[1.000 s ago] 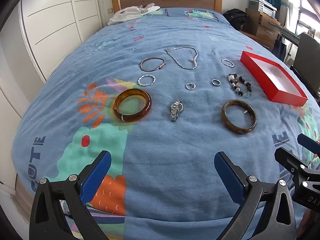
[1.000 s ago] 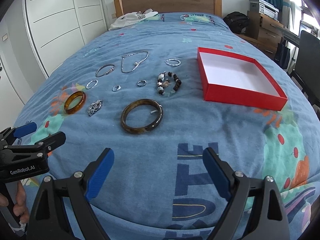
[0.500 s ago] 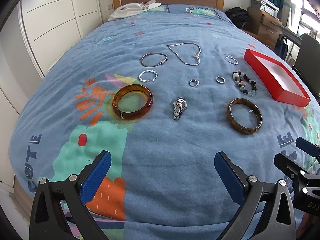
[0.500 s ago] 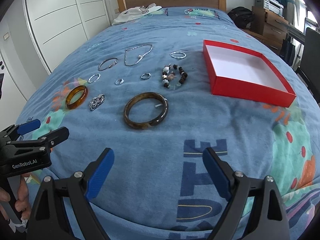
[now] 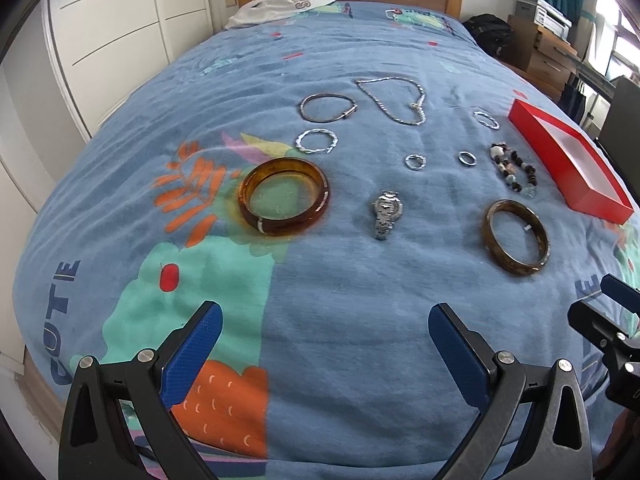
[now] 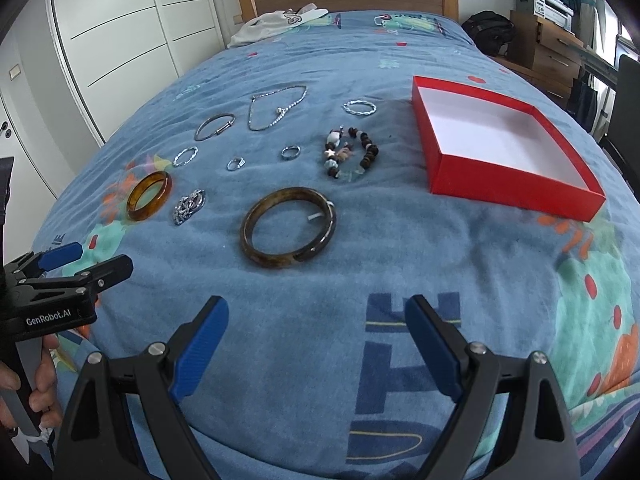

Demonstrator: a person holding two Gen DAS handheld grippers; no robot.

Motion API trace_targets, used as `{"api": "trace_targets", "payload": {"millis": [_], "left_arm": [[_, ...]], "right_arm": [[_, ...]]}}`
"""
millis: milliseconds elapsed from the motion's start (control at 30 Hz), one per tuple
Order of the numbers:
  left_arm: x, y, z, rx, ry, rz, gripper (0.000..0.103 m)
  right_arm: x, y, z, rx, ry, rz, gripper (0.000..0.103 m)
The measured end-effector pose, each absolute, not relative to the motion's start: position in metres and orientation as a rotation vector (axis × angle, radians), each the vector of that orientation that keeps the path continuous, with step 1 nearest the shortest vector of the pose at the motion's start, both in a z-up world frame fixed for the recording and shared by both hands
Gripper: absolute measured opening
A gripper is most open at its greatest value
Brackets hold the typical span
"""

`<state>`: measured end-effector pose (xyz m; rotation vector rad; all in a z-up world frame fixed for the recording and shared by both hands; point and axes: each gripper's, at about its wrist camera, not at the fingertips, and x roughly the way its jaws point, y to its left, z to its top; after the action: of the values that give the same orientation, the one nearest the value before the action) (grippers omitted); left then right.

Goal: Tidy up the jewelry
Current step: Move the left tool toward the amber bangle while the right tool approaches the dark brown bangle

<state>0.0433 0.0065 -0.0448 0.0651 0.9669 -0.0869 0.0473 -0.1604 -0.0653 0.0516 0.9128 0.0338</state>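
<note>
Your left gripper (image 5: 324,336) hangs over the near edge of the bed (image 5: 340,280) with its blue fingers spread wide and nothing between them. Your right gripper (image 6: 316,334) sits just beside it, toward the bed's right side, equally wide apart and empty.

Ahead of you the jewelry lies spread on the blue bedspread. Nearest your left gripper are the amber bangle (image 5: 285,197) and the silver watch (image 5: 386,213), side by side but apart. A dark brown bangle (image 6: 288,232) lies directly ahead of your right gripper. Beyond it rests the beaded bracelet (image 6: 350,154), with two small rings (image 6: 290,152) to its left. Farther toward the headboard you have a silver chain necklace (image 5: 396,98), a thin bangle (image 5: 326,107) and two twisted silver bracelets (image 5: 317,141).

Your red box (image 6: 500,152) stands open toward the bed's right edge, its white inside bare, well apart from the brown bangle.
</note>
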Motion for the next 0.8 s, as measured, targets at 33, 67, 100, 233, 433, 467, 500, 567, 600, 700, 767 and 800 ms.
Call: {"api": "trace_targets", "payload": {"millis": [33,67,100,233,433,467,500,567,600,700,767,800], "left_arm": [[0.044,0.008,-0.045,0.063,0.968,-0.085,0.101],[0.045,0.009,-0.045,0.061,0.968,-0.082,0.101],[0.047,0.012,-0.046,0.059,0.969,-0.077,0.101],[0.053,0.019,-0.048,0.046,0.975,-0.063,0.101],[0.059,0.023,-0.050,0.028,0.974,-0.063,0.101],[0.059,0.023,-0.051,0.024,0.977,-0.066,0.101],[0.060,0.023,-0.051,0.022,0.977,-0.070,0.101],[0.061,0.023,-0.053,0.025,0.977,-0.074,0.101],[0.063,0.023,-0.054,0.025,0.981,-0.076,0.101],[0.065,0.025,-0.054,0.012,0.984,-0.079,0.100],[0.067,0.026,-0.055,0.007,0.985,-0.080,0.100],[0.068,0.027,-0.054,0.005,0.984,-0.082,0.100]], "right_arm": [[0.049,-0.161,-0.066,0.053,0.912,0.036,0.090],[0.050,-0.161,-0.066,0.059,0.913,0.041,0.090],[0.051,-0.161,-0.067,0.063,0.913,0.045,0.090],[0.057,-0.161,-0.069,0.072,0.915,0.063,0.090],[0.066,-0.163,-0.073,0.091,0.915,0.080,0.090],[0.067,-0.163,-0.074,0.094,0.916,0.083,0.090],[0.069,-0.163,-0.074,0.097,0.916,0.086,0.090],[0.072,-0.164,-0.076,0.095,0.916,0.092,0.090],[0.073,-0.164,-0.076,0.093,0.916,0.094,0.090],[0.076,-0.165,-0.077,0.095,0.914,0.105,0.090],[0.078,-0.164,-0.078,0.097,0.910,0.114,0.090],[0.079,-0.165,-0.078,0.100,0.911,0.119,0.090]]}}
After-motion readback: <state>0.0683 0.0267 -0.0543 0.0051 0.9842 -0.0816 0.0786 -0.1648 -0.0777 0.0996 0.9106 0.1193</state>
